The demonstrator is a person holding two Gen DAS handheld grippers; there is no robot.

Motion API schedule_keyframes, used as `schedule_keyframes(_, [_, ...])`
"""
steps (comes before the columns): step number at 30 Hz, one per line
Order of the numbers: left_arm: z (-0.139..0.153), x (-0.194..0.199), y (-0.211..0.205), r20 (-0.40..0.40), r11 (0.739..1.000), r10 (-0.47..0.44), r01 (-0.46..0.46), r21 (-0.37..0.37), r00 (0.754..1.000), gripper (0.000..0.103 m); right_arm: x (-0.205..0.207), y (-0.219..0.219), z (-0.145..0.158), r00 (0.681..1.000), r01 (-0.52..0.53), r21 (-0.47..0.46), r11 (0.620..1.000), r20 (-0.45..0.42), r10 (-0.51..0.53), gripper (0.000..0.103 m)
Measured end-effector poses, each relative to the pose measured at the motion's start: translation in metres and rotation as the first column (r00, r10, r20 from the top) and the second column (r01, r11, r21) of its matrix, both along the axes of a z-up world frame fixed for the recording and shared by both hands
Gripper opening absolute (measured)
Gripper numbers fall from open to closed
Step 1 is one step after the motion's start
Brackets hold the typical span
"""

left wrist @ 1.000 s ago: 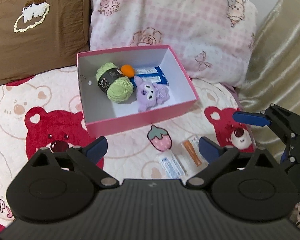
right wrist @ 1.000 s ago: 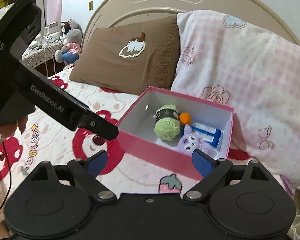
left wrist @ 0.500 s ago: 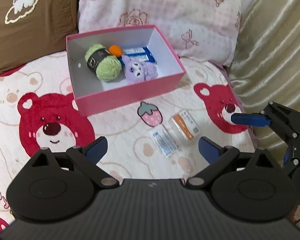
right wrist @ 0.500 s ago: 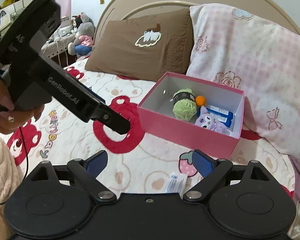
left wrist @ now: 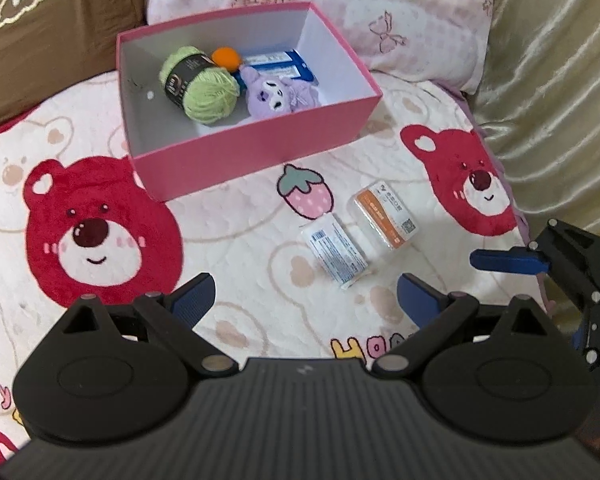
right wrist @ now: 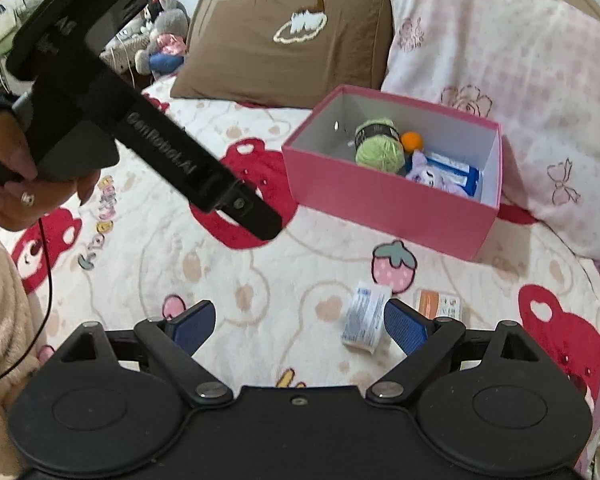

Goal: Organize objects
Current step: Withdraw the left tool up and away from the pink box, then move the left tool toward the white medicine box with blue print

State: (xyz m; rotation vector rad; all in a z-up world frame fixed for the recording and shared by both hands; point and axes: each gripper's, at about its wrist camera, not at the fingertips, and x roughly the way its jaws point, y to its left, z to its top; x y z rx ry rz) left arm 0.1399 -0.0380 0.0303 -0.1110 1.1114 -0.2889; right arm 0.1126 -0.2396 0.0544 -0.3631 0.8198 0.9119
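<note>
Left gripper (left wrist: 304, 300): jaws spread wide, nothing between them, held above the quilt (left wrist: 240, 216). Right gripper (right wrist: 298, 322): jaws likewise released and empty.

Ahead of the left jaws, slightly toward the right finger, a white packet (left wrist: 337, 256) lies flat on the quilt; an orange packet (left wrist: 385, 215) lies just beside it, farther right. In the right wrist view the white packet (right wrist: 366, 316) lies just inside the right finger, the orange packet (right wrist: 438, 304) just beyond that finger.

Farther ahead of both grippers stands the pink box (left wrist: 260, 152), holding green yarn (left wrist: 200, 86), an orange ball (left wrist: 226, 58), a purple plush (left wrist: 278, 94) and a blue pack (left wrist: 284, 66). Two pillows behind the box: one brown (right wrist: 284, 40), one pink (right wrist: 500, 60).
</note>
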Motion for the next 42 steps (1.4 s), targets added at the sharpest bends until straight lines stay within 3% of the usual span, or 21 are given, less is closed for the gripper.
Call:
schedule_keyframes(12, [-0.042,0.004,-0.008,-0.063,1.0,0.011,-0.013,-0.027,0.998,0.099,0.002,-0.014,-0.038,0.999,0.039,-0.022,0.999,-0.03,-0.039,0.093])
schedule_keyframes(16, [-0.051,-0.003,-0.011,-0.027,0.999,0.009,-0.011,-0.048,1.0,0.098,0.0,-0.021,-0.056,0.999,0.043,-0.053,0.998,-0.004,-0.043,0.092])
schedule_keyframes(23, [-0.081,-0.013,-0.013,0.003,0.992,0.087,-0.086,-0.093,0.996,0.097,-0.001,-0.026,-0.079,0.994,0.078,0.009,0.997,0.081,-0.078,0.09])
schedule_keyframes(30, [-0.105,-0.016,-0.018,0.059,0.978,0.11,-0.098,-0.184,0.992,0.096,0.003,-0.014,-0.108,0.987,0.06,0.039,0.997,0.144,-0.065,0.086])
schedule_keyframes(39, [-0.13,-0.009,-0.033,0.15,0.98,0.072,-0.042,-0.196,0.986,0.094,0.016,-0.003,-0.143,0.985,0.103,0.021,0.994,0.138,-0.105,0.085])
schedule_keyframes(42, [-0.14,-0.005,-0.031,0.156,0.972,0.083,-0.046,-0.232,0.984,0.087,0.024,0.0,-0.15,0.984,0.133,0.033,0.991,0.112,-0.136,0.077])
